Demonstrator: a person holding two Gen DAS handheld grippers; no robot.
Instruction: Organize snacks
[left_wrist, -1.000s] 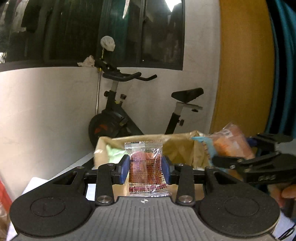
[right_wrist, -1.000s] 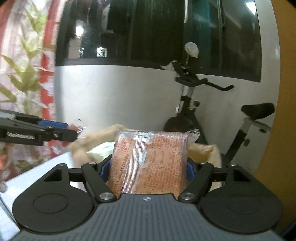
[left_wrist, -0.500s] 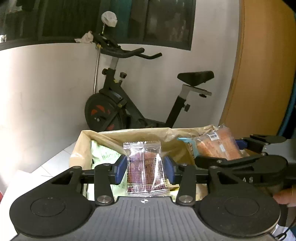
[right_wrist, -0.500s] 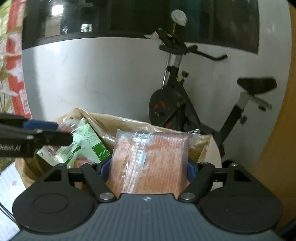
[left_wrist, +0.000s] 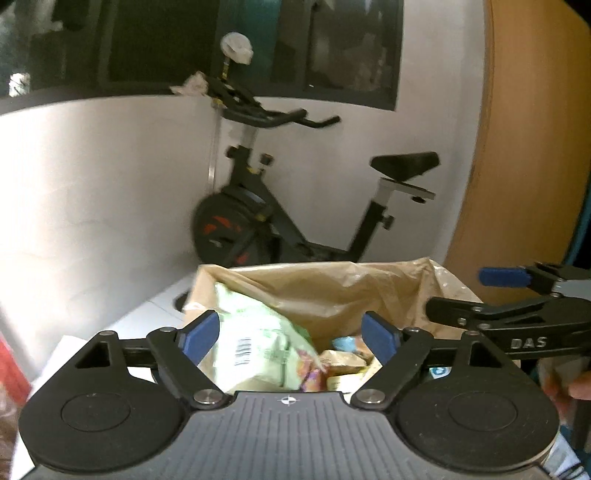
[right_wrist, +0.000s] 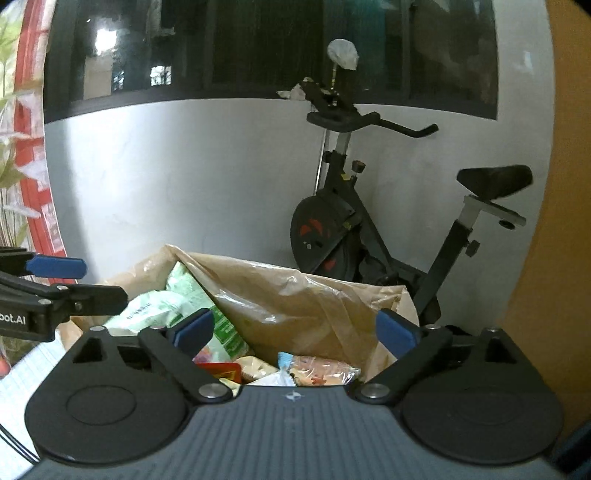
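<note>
Both hand-held grippers, left and right, hang above the crumpled brown paper bag's rim, jaws opening, empty. Their packets, gripped a moment ago, have dropped: the orange packet lies inside.

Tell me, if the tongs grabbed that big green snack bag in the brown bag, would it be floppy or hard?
Probably floppy: the green snack bag looks like thin crinkled film, bent where it leans on the brown bag. Likely light for its size, since it looks puffy. Its shiny wrapper might slide a little.

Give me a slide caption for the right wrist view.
Right gripper, jaws opening and empty, above a brown bag of snack packets.
</note>
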